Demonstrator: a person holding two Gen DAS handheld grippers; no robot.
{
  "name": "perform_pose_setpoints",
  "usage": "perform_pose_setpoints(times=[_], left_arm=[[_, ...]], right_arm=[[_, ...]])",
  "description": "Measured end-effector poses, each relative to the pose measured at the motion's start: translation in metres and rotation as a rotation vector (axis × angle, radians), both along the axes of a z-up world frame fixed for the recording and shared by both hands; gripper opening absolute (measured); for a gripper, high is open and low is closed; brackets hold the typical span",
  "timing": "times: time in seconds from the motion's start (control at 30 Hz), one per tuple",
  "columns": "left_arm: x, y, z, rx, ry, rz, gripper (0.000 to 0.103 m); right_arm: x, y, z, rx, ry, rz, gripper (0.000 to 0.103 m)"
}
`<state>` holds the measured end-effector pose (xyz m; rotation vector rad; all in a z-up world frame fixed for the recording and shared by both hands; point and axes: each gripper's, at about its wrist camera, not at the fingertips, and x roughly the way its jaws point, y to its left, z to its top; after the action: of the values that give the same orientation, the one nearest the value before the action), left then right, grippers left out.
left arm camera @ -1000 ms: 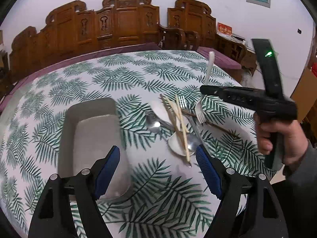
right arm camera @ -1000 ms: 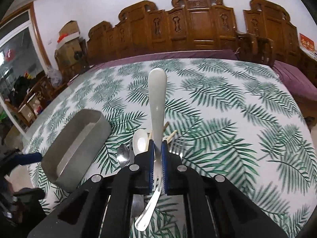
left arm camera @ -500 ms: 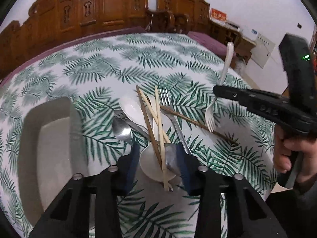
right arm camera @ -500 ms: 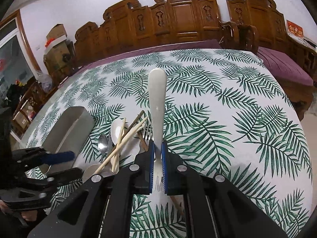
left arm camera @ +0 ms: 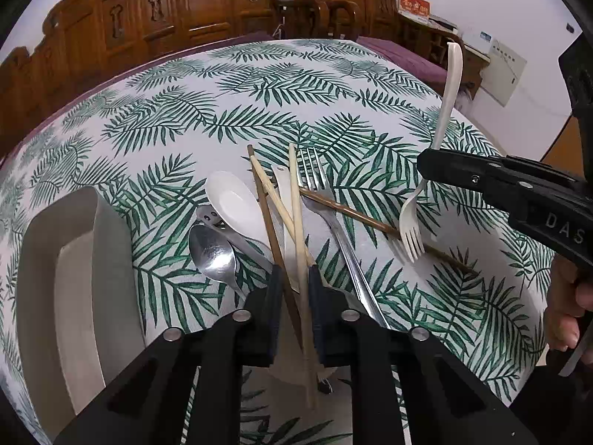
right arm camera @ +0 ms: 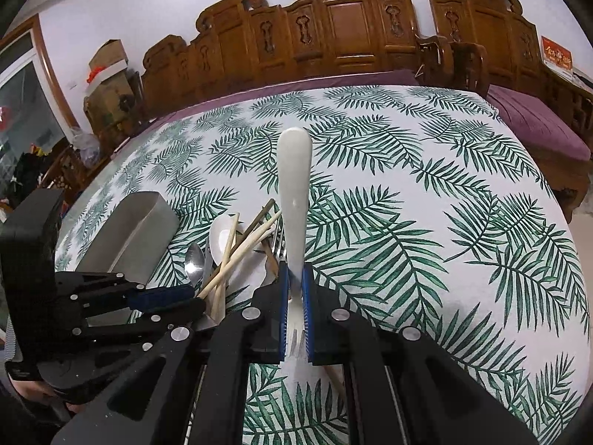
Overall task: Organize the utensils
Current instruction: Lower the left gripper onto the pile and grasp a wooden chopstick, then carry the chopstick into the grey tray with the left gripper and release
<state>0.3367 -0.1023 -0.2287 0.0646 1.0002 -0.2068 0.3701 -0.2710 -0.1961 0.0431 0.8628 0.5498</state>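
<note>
A pile of utensils lies on the leaf-print tablecloth: a white spoon (left arm camera: 231,200), a metal spoon (left arm camera: 211,252), a metal fork (left arm camera: 333,222) and several chopsticks (left arm camera: 296,215). My left gripper (left arm camera: 294,278) is down in the pile and its jaws are closing, with a brown chopstick and two pale ones pinched between the pads. From the right wrist view the left gripper (right arm camera: 185,296) has the chopsticks (right arm camera: 237,248) fanning out of its tip. My right gripper (right arm camera: 295,285) is shut on a white plastic fork (right arm camera: 294,185), held above the table with the tines (left arm camera: 411,230) pointing down.
A grey rectangular tray (left arm camera: 74,259) stands left of the pile, also in the right wrist view (right arm camera: 137,230). One brown chopstick (left arm camera: 352,215) lies across under the metal fork. Carved wooden chairs (right arm camera: 333,18) ring the far side. A person's hand (left arm camera: 567,319) grips the right tool.
My left gripper dropped toward the utensil pile and its wide-open jaws came together around the chopsticks. The right gripper kept the white fork almost still.
</note>
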Motion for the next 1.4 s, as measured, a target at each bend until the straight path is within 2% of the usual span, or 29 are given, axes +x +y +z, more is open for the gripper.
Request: perform_pose_setpoints(times=[0.03,0.2,0.5,0.93,1.13,1.27,1.4], left_arm=[[0.001,0.001,0.000,0.007,-0.001,0.001,0.006],[0.001,0.008,0.002,-0.021,0.002,0.008,0.004],[-0.020,0.028,0.033,-0.060,-0.081,0.032,0.004],[-0.064,0.096,0.063,-0.065,-0.161,0.095,0.004],[-0.073,0.125,0.061,-0.070,-0.159,0.123,0.004],[-0.069,0.149,0.044,-0.086,-0.117,0.174,0.004],[-0.067,0.162,0.033,-0.069,-0.098,0.199,0.004]], right_arm=[[0.000,0.001,0.000,0.000,0.000,0.001,0.008],[0.000,0.002,-0.001,-0.002,0.002,0.008,0.008],[-0.004,0.013,0.007,0.010,-0.011,0.028,0.008],[-0.022,0.062,0.035,0.034,-0.077,0.077,0.008],[-0.025,0.081,0.035,0.019,-0.084,0.099,0.008],[-0.027,0.087,0.035,0.014,-0.095,0.102,0.008],[-0.029,0.092,0.036,0.013,-0.101,0.110,0.008]])
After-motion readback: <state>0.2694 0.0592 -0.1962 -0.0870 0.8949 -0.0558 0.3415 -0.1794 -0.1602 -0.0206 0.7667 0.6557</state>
